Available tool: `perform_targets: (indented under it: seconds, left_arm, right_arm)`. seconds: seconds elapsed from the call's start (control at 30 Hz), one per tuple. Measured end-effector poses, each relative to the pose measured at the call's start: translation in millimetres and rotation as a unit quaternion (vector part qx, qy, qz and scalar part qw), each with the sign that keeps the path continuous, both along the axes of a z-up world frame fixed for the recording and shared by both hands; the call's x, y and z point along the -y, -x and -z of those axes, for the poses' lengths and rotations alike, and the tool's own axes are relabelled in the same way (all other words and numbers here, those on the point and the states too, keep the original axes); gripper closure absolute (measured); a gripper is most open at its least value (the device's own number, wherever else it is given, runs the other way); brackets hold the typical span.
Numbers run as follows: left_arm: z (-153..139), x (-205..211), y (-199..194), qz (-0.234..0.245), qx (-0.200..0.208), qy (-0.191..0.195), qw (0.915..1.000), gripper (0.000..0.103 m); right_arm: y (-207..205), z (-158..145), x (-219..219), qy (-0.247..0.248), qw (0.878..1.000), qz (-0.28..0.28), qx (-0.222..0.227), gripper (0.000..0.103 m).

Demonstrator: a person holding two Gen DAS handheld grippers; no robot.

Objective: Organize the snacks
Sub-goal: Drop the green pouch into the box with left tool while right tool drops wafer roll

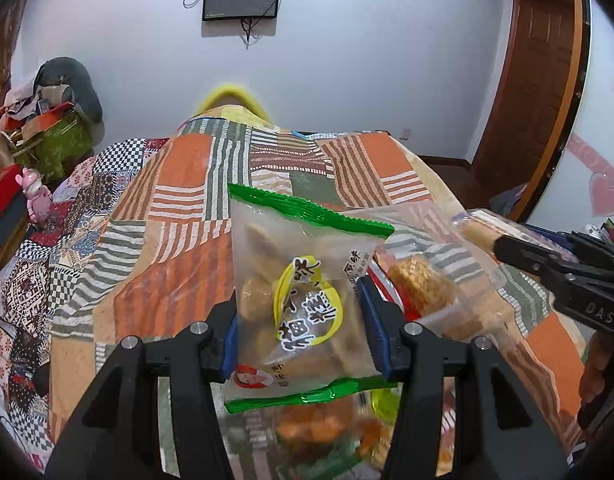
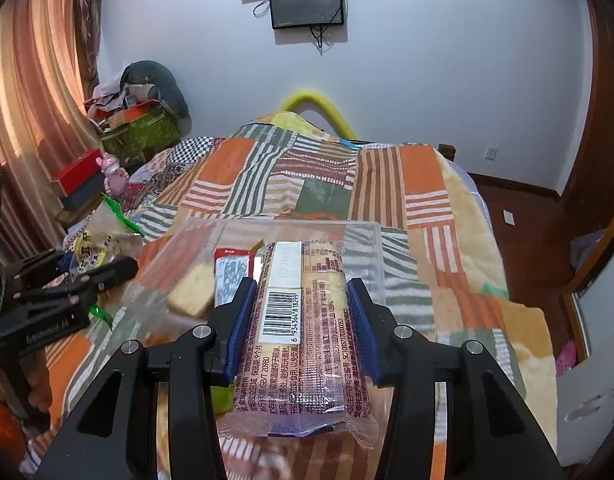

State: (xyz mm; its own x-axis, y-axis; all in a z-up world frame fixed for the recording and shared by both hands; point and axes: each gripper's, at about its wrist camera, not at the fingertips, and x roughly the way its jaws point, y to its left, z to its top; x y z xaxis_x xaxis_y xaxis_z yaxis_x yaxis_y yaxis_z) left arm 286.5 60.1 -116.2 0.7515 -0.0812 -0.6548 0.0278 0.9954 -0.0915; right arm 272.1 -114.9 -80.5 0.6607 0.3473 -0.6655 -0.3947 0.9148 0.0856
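The left gripper (image 1: 303, 324) clamps a green-edged clear snack bag (image 1: 303, 300) upright between its blue pads. The right gripper (image 2: 303, 328) pinches a barcoded wafer pack (image 2: 303, 332) lengthwise, just before a clear plastic tray (image 2: 359, 232) (some snacks inside) on the patchwork bedspread (image 2: 387, 176).

Both wrist views look forward, close over the patchwork bed (image 1: 179, 240), sharing the far wall's monitor (image 2: 307, 2).
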Motion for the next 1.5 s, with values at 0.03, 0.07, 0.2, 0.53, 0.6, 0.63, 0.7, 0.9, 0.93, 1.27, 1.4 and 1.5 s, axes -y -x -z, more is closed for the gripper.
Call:
perform_targets:
  seconds: [0.03,0.07,0.2,0.53,0.6,0.63,0.7,0.9,0.93,1.27,1.4,1.5]
  left_arm:
    - [2,2,-6,0.0,-0.003,0.001,1.0,0.052]
    - [4,3,-11,0.0,-0.006,0.001,1.0,0.052]
    - [14,8,-28,0.003,-0.02,-0.002,0.9998,0.052]
    - [37,14,-51,0.007,-0.051,-0.007,0.9987,0.052]
    - [39,14,-51,0.004,-0.05,-0.011,0.9987,0.049]
    - [39,14,-51,0.003,-0.051,-0.014,0.9986,0.049]
    - [39,13,-49,0.001,-0.05,-0.014,0.9986,0.045]
    - [23,7,-37,0.0,-0.031,-0.002,0.9995,0.038]
    - [20,7,-35,0.0,-0.028,-0.002,0.9996,0.037]
    - [3,5,4,0.008,-0.015,-0.02,0.9997,0.029]
    - [11,3,18,0.012,-0.029,-0.029,0.9991,0.029]
    - [25,1,28,0.013,-0.046,-0.035,0.9982,0.029]
  right_arm:
    - [-5,3,-3,0.003,1.0,0.001,-0.002,0.06]
    - [-9,5,-5,0.004,1.0,0.002,-0.004,0.06]
    - [-26,17,-14,0.005,1.0,0.003,-0.022,0.06]
    - [-47,38,-27,0.026,0.998,-0.01,-0.054,0.06]
    - [-48,40,-29,0.027,0.998,-0.014,-0.059,0.06]
    - [-48,41,-30,0.028,0.997,-0.017,-0.063,0.06]
    - [-46,44,-31,0.032,0.997,-0.023,-0.07,0.06]
    - [-35,36,-26,0.034,0.997,-0.031,-0.062,0.057]
    - [-35,34,-27,0.032,0.997,-0.032,-0.059,0.055]
    - [-2,9,-3,0.03,0.999,-0.035,-0.023,0.044]
    - [9,13,11,0.035,0.998,-0.035,-0.029,0.04]
    - [13,23,18,0.045,0.997,-0.036,-0.044,0.04]
